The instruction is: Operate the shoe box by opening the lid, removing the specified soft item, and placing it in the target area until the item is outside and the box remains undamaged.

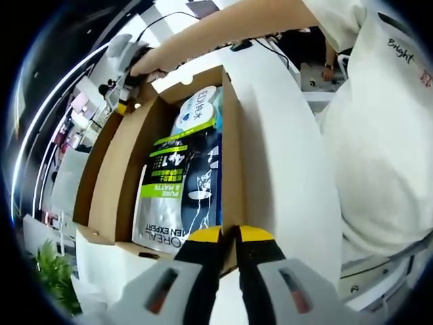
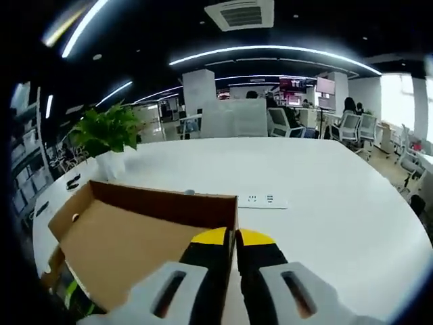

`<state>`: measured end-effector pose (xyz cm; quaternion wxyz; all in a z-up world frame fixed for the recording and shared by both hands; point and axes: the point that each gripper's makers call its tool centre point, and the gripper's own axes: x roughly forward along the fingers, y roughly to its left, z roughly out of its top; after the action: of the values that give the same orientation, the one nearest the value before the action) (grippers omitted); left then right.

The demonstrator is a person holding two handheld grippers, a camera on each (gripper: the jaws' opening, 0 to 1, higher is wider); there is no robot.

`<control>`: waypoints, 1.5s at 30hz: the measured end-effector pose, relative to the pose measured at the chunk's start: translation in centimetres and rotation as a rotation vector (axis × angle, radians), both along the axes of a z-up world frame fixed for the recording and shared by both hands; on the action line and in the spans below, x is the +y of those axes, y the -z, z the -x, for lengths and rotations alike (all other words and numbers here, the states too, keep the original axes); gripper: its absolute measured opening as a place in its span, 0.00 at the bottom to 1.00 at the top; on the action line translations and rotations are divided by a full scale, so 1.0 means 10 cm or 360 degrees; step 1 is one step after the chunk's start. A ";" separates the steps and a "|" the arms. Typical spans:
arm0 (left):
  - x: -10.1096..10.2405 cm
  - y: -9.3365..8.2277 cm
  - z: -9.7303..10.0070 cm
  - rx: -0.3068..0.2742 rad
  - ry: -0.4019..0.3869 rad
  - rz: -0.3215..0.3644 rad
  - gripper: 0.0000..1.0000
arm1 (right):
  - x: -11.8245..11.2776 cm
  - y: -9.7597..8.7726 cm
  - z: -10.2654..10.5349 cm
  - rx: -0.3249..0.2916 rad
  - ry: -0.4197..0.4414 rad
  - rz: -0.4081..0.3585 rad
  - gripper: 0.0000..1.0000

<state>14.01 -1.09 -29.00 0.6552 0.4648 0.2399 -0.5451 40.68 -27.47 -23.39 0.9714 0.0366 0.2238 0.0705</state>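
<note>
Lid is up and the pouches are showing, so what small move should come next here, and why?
Probably release the box wall and reach the left tool down onto the soft pouch. In the left gripper view the box is open with the pouches lying exposed inside, and that tool looks shut on the near wall. The right tool looks shut on the raised lid, holding it open.

Both views are bright and evenly lit from above. In the right gripper view, long curved white ceiling light strips (image 2: 270,51) glow against a dark ceiling and blow out to pure white, and a pale window area at the far right is overexposed. The glossy white round table (image 2: 325,203) carries a soft sheen with only faint shadows. Fisheye distortion bends straight lines strongly toward the edges. In the left gripper view, the open brown cardboard shoe box (image 1: 108,176) shades its own interior, and the edges smear slightly.
</note>
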 end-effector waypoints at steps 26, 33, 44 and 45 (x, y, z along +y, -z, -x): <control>0.01 0.00 -0.01 0.0030 -0.0005 -0.0008 0.07 | -0.01 -0.43 0.41 -0.0089 -0.0401 -0.0043 0.13; 0.01 0.00 -0.01 0.0038 0.0011 0.0001 0.07 | 0.06 -0.54 0.51 -0.0141 -0.0462 -0.0056 0.25; 0.01 0.00 0.00 0.0062 0.0002 0.0006 0.06 | 0.16 -0.79 0.72 -0.0285 -0.0614 -0.0102 0.44; 0.01 0.00 0.00 0.0063 -0.0001 0.0008 0.06 | 0.15 -0.79 0.73 -0.0278 -0.0614 -0.0105 0.40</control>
<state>14.05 -0.97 -28.99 0.6516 0.4522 0.2517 -0.5546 33.36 -25.95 -15.46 0.9539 0.0186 0.1392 0.2652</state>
